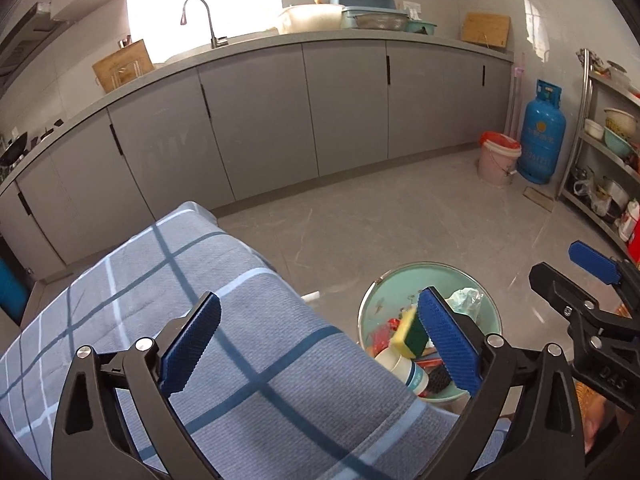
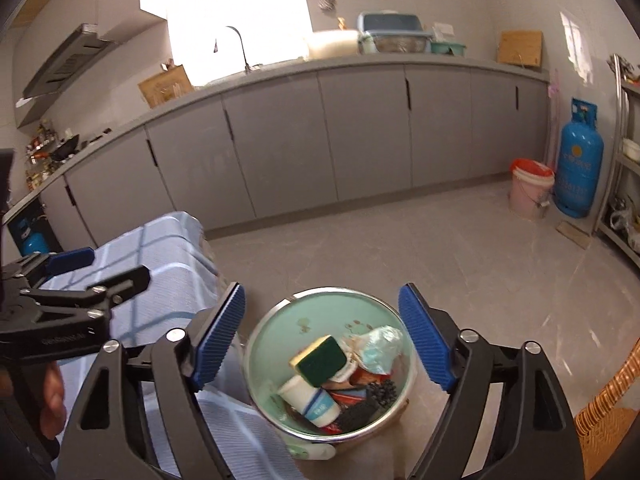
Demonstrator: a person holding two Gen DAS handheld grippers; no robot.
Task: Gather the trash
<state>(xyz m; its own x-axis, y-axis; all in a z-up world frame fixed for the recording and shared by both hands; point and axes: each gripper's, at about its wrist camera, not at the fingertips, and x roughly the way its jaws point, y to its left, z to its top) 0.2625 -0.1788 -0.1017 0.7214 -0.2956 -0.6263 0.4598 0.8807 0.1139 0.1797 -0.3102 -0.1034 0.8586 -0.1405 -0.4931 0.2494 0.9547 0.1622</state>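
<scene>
A mint-green bin (image 2: 320,314) with a metal rim stands on the floor beside a table under a blue checked cloth (image 1: 240,360). In the bin lie a yellow-and-green sponge (image 2: 322,360), a white paper cup (image 2: 310,398), a crumpled plastic bag (image 2: 380,348), red wrappers and a black scrubber (image 2: 360,412). My right gripper (image 2: 322,300) hangs open above the bin, nothing between its blue pads. My left gripper (image 1: 320,308) is open wide over the cloth's edge, also empty. The left wrist view shows the bin (image 1: 420,280) partly behind its right finger.
Grey cabinets (image 1: 280,120) run along the far wall under a counter with a sink. At the far right stand a pink bucket (image 1: 498,156), a blue gas cylinder (image 1: 542,132) and a metal rack (image 1: 608,152). A wicker item (image 2: 608,400) sits near right.
</scene>
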